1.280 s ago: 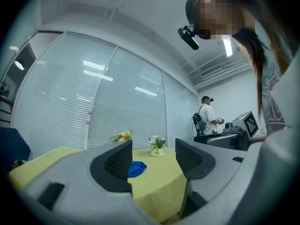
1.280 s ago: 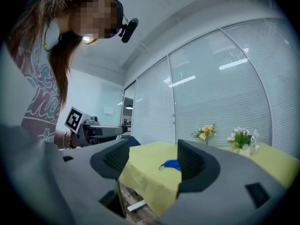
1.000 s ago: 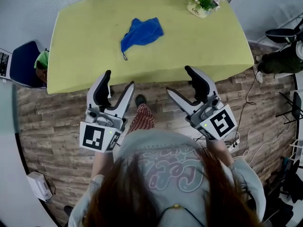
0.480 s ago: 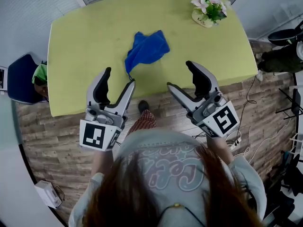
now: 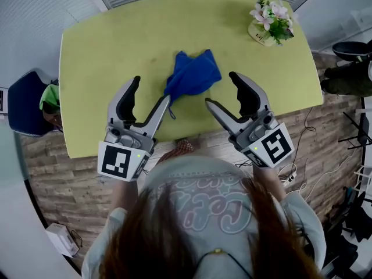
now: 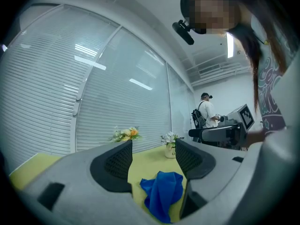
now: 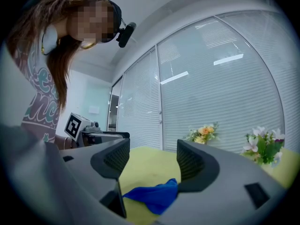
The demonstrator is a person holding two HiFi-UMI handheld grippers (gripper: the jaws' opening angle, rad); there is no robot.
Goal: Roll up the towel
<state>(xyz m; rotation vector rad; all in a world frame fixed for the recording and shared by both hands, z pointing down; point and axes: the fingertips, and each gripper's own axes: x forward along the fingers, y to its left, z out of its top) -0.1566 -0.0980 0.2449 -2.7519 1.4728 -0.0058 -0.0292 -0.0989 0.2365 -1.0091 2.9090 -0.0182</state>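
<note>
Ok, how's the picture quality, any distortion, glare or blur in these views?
Head view: fisheye bows the table edges; light even, towel sharp. Left gripper view: black vignette at corners, window frames bend. Right gripper view: lamp reflections streak the window, towel clear.

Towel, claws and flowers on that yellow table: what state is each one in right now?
Towel: crumpled in a heap on the table, not rolled, touched by neither claw.
Left claw: open, empty, held short of the towel.
Right claw: open, empty, held short of the towel.
Flowers: upright in their pot at the table's far right corner.
</note>
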